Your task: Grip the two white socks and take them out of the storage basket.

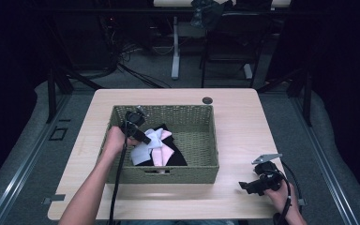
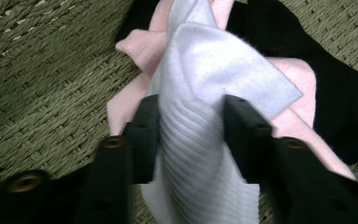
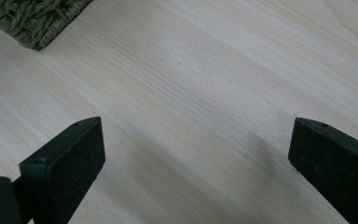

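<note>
In the woven basket (image 1: pixel 194 171), the white sock (image 2: pixel 200 112) lies atop a pink sock (image 2: pixel 298 121) and a black one (image 2: pixel 349 107). My left hand-held gripper (image 2: pixel 191 126) is clenched on its ribbed cuff, top of pile, so easiest to lift. My right hand-held gripper (image 3: pixel 196 149) hangs released over the bare surface (image 3: pixel 205 70), clear of the basket.

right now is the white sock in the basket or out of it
In. The white sock lies on the pink and black socks inside the woven basket, with the left tool closed on it.
</note>
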The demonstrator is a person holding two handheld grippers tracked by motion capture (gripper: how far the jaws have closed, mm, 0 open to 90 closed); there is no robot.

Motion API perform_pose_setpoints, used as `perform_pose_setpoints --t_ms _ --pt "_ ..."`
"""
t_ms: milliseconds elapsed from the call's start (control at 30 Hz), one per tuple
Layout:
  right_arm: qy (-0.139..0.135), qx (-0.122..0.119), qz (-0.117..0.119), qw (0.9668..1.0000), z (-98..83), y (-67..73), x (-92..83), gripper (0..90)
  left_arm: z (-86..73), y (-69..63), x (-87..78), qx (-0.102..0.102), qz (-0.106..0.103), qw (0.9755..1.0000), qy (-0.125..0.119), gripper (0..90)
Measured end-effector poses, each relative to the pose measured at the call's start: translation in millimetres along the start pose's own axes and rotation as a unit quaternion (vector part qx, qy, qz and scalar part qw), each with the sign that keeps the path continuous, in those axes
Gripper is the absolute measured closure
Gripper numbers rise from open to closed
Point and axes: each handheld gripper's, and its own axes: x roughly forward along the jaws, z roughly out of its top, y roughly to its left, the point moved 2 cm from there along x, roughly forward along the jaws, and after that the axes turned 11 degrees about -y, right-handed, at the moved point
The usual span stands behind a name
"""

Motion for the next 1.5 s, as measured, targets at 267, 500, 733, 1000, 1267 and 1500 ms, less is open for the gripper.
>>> perform_pose_setpoints --t_ms 267,500,733,1000,1267,1500 --pt "0.000 0.000 0.000 1.0000 0.0 0.0 0.1 3.1 -2.1 -2.0 -9.4 0.004 -0.004 0.9998 -0.021 75.6" --pt "0.000 -0.002 0.001 1.0000 0.1 -0.2 0.3 3.1 -3.5 -1.9 -16.8 0.010 -0.004 0.9997 -0.024 72.0" --pt "0.000 -0.002 0.002 1.0000 0.1 -0.1 0.3 3.1 -2.3 -4.1 -15.6 0.022 0.012 0.9991 -0.034 72.8" --pt "0.000 -0.002 0.002 1.0000 0.0 -0.3 0.4 3.1 -2.5 -5.5 -25.0 0.021 0.016 0.9980 -0.057 76.4" --pt "0.003 -0.005 -0.001 1.0000 0.1 -0.4 0.6 3.1 -5.4 -3.4 -39.0 0.010 0.009 0.9970 -0.076 77.4" --pt "0.007 -0.009 -0.003 0.9999 0.2 -0.9 0.1 3.1 -3.0 -1.0 -51.4 0.009 0.001 0.9973 -0.073 77.6"
